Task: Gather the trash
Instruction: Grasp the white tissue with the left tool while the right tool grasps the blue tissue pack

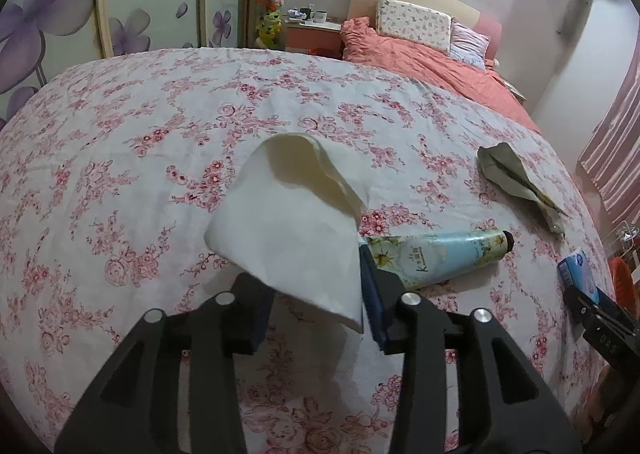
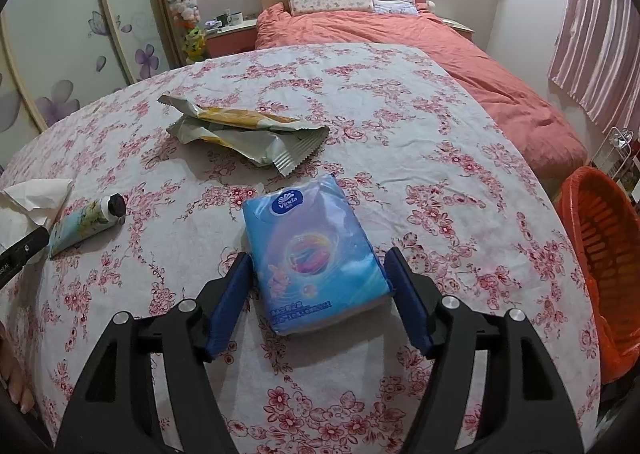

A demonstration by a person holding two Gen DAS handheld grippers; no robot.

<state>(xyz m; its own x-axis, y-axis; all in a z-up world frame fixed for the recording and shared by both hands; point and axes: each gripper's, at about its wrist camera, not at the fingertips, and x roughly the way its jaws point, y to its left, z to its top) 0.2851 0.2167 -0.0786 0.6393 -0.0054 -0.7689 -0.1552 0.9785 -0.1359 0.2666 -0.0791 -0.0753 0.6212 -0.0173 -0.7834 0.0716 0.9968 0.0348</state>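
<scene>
A white tissue (image 1: 288,221) stands up between the fingers of my left gripper (image 1: 316,294) over the floral tablecloth (image 1: 120,157); the jaws stand apart around its lower edge, and real grip cannot be told. It also shows in the right wrist view (image 2: 36,193). A hand-cream tube (image 1: 436,254) lies just right of it. A crumpled snack wrapper (image 2: 244,133) lies farther back, seen in the left wrist view (image 1: 520,181) too. My right gripper (image 2: 318,286) is open, its jaws either side of a blue Vinda tissue pack (image 2: 312,254).
An orange basket (image 2: 600,254) lined with an orange bag stands off the table's right edge. A bed with a coral duvet (image 2: 440,53) lies behind the table. A flowered wardrobe (image 1: 60,13) is at the left.
</scene>
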